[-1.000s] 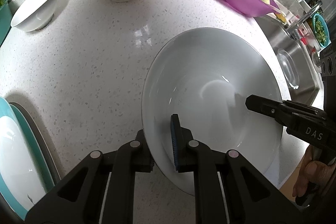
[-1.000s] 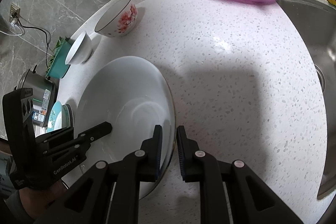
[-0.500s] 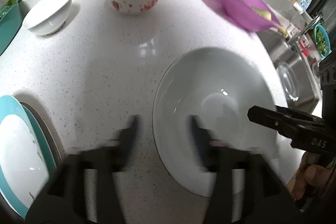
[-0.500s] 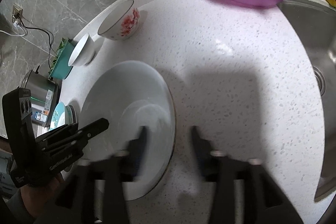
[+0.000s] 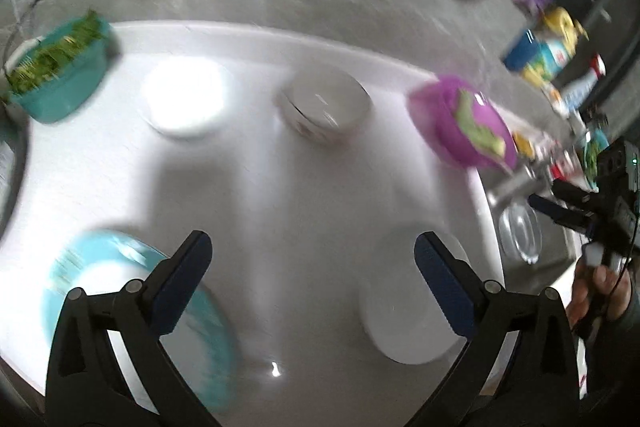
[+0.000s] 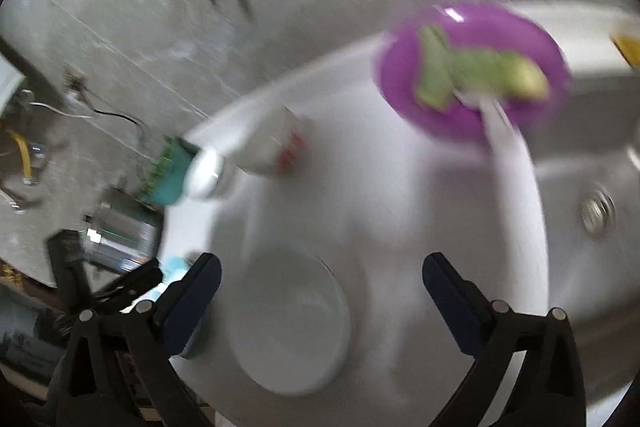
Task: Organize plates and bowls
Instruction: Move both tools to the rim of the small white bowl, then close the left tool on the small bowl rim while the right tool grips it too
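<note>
Both views are motion-blurred. My left gripper [image 5: 312, 255] is open and empty, raised above the white counter. The large white plate [image 5: 404, 323] lies flat on the counter near the front edge, under my right finger. A teal plate [image 5: 132, 311] lies at the lower left. A small white bowl [image 5: 184, 99] and a flower-patterned bowl [image 5: 324, 107] stand at the back. My right gripper [image 6: 320, 279] is open and empty above the same white plate [image 6: 288, 327]. The patterned bowl [image 6: 272, 143] and the white bowl [image 6: 208, 179] show behind it.
A purple bowl with vegetable scraps [image 5: 464, 123] [image 6: 472, 71] stands by the sink [image 6: 592, 203]. A teal tub of greens [image 5: 60, 75] is at the back left. A steel pot [image 6: 120, 235] stands at the counter's left end. Bottles [image 5: 552, 47] line the far right.
Both grippers have let go of the white plate, opened wide and pulled up and back. The plate now lies flat on the counter.
</note>
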`<action>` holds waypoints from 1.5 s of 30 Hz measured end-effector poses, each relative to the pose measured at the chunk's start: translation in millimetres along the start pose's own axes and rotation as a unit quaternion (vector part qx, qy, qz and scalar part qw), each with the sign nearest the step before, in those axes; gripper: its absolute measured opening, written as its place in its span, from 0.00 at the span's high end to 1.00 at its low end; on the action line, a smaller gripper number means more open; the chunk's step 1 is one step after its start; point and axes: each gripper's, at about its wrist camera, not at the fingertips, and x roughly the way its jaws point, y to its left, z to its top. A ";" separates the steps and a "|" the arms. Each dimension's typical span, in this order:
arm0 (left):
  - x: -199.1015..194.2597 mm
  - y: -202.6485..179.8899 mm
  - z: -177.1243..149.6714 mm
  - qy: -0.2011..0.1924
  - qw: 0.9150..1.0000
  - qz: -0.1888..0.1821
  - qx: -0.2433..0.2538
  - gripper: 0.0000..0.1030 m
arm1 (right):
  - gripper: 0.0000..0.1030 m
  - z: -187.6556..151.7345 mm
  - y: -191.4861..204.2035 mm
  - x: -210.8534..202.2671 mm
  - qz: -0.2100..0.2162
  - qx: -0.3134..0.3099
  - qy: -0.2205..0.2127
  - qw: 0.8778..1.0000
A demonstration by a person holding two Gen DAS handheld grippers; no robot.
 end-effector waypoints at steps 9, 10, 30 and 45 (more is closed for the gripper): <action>11.5 141.3 126.5 0.043 0.998 0.010 -0.047 0.00 | 0.01 85.5 116.8 117.5 0.071 -0.016 0.076 0.994; 22.8 152.6 136.0 0.058 0.997 0.015 -0.038 0.00 | 0.04 90.3 125.7 139.2 0.066 -0.012 0.089 0.994; 161.1 207.2 141.7 0.169 0.985 -0.021 0.034 0.08 | 0.31 71.3 152.6 348.8 -0.072 0.033 0.227 0.971; 198.1 203.7 142.8 0.168 0.983 -0.019 0.068 0.79 | 0.87 67.3 152.2 388.8 -0.107 0.013 0.233 0.967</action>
